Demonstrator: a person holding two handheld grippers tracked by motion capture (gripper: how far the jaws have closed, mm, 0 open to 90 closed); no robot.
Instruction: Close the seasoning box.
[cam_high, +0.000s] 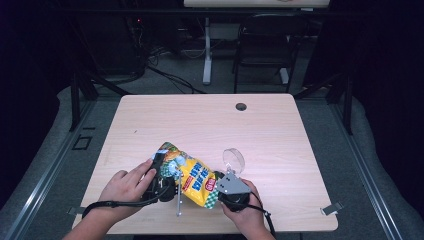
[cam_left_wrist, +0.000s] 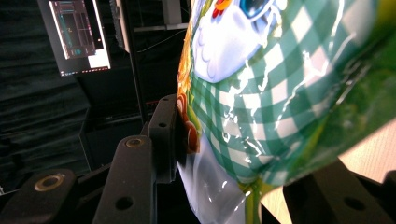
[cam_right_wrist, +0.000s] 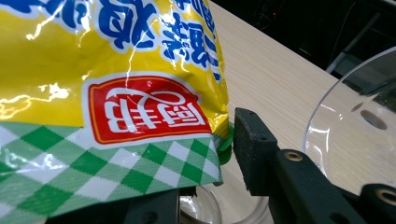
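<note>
Both tongs hold the snack bag at the near edge of the worktop (cam_high: 280, 125). Left tongs (cam_high: 162, 182) clamp the bag's (cam_high: 192, 175) green-checked end, one black pad pressed flat against the foil. Right tongs (cam_high: 231, 192) pinch the opposite checked corner, below the red label. Between them the yellow bag hangs lifted off the wood. Just beyond the right tongs sits a clear plastic bowl (cam_high: 233, 160).

The snack bag (cam_right_wrist: 107, 70) carries large blue Chinese characters on its yellow face, seen upside down and cut off by the frame. Below them a red badge (cam_right_wrist: 147, 114) holds 2 white characters, also inverted, apparently 厨邦
</note>
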